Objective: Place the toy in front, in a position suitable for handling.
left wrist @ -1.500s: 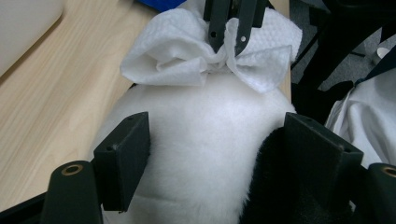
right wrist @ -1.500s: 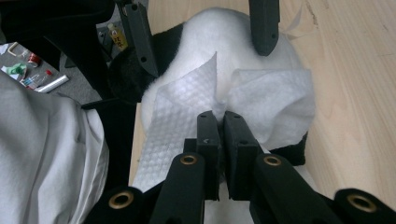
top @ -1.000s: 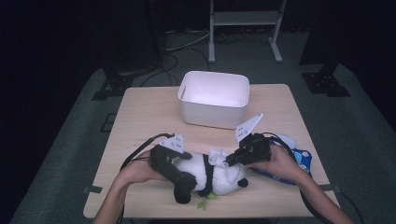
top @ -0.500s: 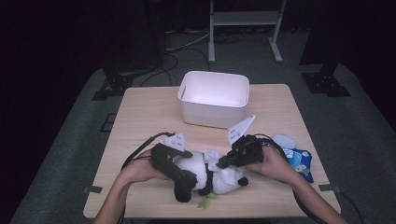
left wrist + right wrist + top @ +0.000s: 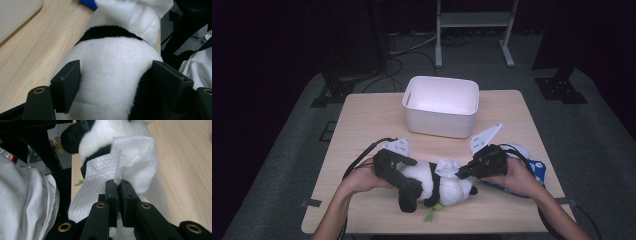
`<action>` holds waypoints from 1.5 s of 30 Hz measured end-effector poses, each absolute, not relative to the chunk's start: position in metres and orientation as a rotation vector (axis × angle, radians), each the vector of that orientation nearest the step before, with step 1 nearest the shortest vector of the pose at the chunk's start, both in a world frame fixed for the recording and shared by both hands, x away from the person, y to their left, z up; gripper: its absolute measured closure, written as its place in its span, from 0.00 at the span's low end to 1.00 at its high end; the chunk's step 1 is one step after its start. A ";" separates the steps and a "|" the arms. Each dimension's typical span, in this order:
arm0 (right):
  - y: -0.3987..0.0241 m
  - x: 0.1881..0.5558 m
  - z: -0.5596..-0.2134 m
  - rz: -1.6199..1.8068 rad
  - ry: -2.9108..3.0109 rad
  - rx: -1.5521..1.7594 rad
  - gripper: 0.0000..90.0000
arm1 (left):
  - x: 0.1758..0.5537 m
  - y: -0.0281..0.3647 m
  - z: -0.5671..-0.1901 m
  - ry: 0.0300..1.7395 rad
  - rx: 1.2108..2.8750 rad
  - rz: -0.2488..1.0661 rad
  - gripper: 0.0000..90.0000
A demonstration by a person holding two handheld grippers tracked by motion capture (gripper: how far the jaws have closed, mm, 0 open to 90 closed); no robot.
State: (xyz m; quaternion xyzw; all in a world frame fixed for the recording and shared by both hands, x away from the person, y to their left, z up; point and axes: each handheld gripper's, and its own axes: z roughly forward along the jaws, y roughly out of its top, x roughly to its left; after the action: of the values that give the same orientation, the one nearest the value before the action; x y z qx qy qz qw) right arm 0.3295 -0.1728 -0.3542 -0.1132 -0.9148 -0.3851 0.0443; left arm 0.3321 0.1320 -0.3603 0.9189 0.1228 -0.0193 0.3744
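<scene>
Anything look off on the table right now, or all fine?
Mostly fine. One oddity: a small green scrap lies loose on the table at the near edge, beside the panda. The left tongs clamp the panda's body, and the right tongs pinch the wipe against it.

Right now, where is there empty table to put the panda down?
The widest bare wood lies left of the white bin, running down to the left gripper. A smaller strip sits right of the bin. The near edge is crowded: plush panda, wipe, right gripper and blue packet.
</scene>
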 end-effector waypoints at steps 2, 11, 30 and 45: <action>-0.182 0.329 -0.357 -1.180 -2.795 -0.373 0.94 | 0.334 0.132 -0.360 0.321 2.353 -0.051 0.27; -0.211 0.326 -0.372 -1.172 -2.768 -0.488 0.94 | 0.341 0.133 -0.360 0.353 2.348 -0.064 0.27; -0.151 0.324 -0.349 -1.172 -2.811 -0.293 0.94 | 0.346 0.134 -0.360 0.365 2.338 -0.061 0.26; -0.113 0.330 -0.360 -1.046 -2.904 -0.240 0.96 | 0.344 0.137 -0.351 0.346 2.276 -0.033 0.26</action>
State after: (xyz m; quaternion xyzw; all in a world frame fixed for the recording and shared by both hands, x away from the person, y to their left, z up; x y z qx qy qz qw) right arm 0.3298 -0.1125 -0.3597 -0.0774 -0.9377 -0.3378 0.0230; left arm 0.3444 0.1369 -0.3515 0.9029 0.1374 -0.0129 0.4072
